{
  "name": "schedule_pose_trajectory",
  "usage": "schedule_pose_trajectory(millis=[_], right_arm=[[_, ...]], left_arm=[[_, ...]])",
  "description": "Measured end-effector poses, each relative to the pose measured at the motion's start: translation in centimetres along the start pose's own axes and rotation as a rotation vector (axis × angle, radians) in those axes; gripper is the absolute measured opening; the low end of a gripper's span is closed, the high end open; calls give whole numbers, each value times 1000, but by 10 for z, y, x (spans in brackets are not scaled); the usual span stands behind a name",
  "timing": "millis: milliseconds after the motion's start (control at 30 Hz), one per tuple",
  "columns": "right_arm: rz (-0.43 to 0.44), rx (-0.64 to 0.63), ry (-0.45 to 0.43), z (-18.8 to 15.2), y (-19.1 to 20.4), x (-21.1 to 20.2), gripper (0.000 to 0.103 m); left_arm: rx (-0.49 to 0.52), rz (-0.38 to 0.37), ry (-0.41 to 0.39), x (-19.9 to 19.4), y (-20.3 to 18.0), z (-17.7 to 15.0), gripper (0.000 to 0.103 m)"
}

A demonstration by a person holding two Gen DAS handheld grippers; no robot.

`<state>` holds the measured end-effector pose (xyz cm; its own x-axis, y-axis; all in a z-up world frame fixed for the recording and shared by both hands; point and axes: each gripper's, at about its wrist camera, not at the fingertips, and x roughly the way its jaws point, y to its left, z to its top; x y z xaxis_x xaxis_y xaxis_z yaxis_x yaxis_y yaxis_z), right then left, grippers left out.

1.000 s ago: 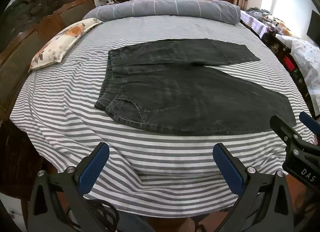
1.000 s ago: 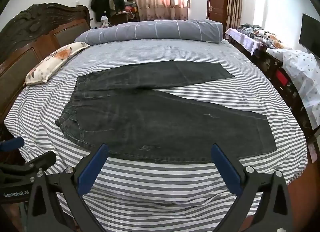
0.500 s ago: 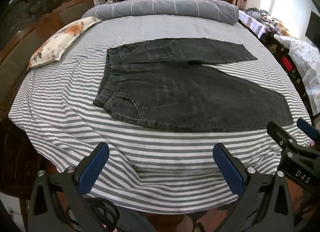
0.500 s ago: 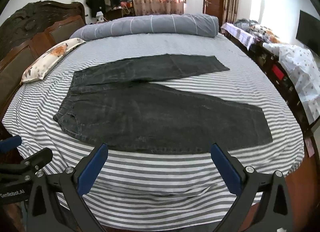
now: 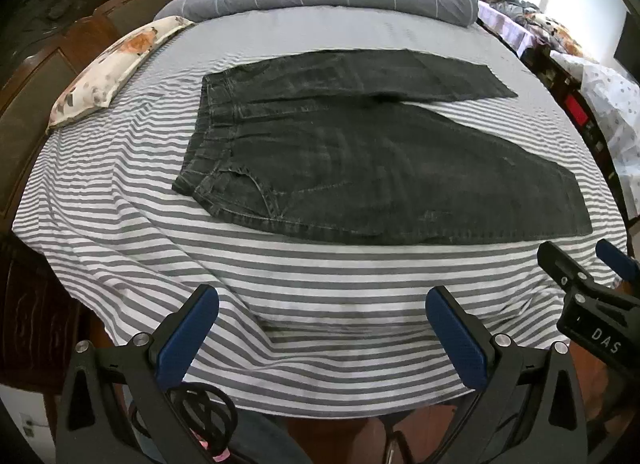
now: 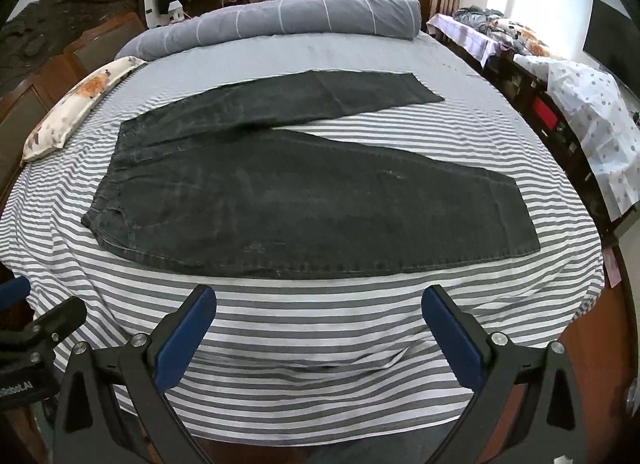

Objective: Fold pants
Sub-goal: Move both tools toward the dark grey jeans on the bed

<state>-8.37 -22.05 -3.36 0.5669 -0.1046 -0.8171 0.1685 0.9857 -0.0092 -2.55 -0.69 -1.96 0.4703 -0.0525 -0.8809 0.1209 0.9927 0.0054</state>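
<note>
Pants [image 5: 360, 167] dark denim, flat, legs splayed

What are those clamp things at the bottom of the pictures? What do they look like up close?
They are two matching handheld claws. The left claw and right claw each have black angular plastic arms with silver bolts, ending in two flat blue fingers. White letters "DAS" mark the right claw's side where it shows in the left view. Black cables loop under the left claw.
</note>
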Motion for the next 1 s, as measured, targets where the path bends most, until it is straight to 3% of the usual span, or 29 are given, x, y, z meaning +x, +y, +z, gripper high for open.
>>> schedule_pose_trajectory(millis=[433,1000], right_arm=[[-6,15,32,-2,-5,11,101],[0,20,29,4,-6,14,101]], left_arm=[[-1,4,47,16,0,2,103],[5,10,50,21,0,7,103]])
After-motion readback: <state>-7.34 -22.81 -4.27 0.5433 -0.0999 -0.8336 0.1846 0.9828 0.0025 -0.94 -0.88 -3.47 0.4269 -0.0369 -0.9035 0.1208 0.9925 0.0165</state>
